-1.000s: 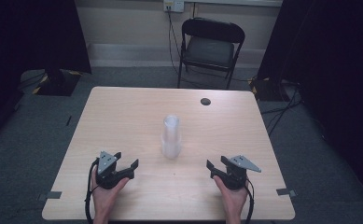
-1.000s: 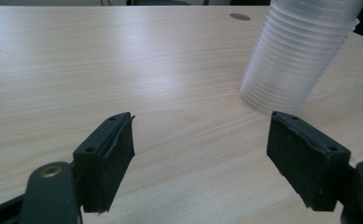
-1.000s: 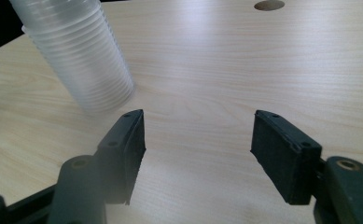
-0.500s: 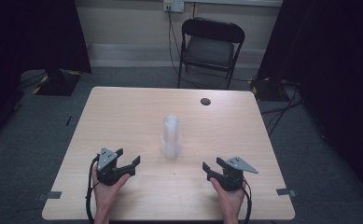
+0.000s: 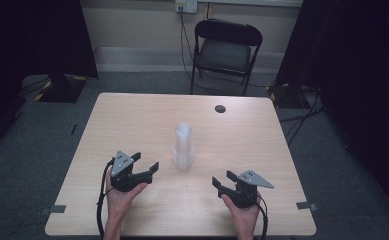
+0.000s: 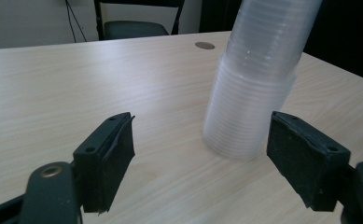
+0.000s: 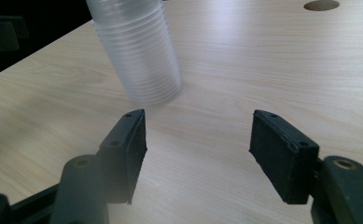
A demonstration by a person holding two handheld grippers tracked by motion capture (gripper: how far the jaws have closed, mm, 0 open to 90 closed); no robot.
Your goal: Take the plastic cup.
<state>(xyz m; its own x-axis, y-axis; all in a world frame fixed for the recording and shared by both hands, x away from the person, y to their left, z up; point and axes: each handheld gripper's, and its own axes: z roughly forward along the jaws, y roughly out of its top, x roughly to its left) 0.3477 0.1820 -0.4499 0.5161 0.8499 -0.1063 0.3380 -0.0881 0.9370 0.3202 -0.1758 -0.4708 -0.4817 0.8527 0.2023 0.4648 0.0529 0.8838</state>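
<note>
A tall stack of clear plastic cups (image 5: 183,147) stands upside down near the middle of the wooden table (image 5: 132,115). My left gripper (image 5: 145,163) is open, held just left of the stack and pointing toward it, with nothing between its jaws. In the left gripper view the stack (image 6: 256,84) rises close ahead, right of centre, beyond my left gripper (image 6: 200,154). My right gripper (image 5: 223,179) is open and empty at the front right of the table. In the right gripper view the stack (image 7: 139,56) stands ahead to the left of my right gripper (image 7: 198,144).
A small dark round hole (image 5: 220,108) lies in the tabletop at the back right. A black folding chair (image 5: 224,50) stands behind the table. Dark curtains flank the scene, and cables run over the grey carpet.
My left gripper has risen a little and moved right toward the cup stack. The right gripper has shifted only slightly. The stack has not moved.
</note>
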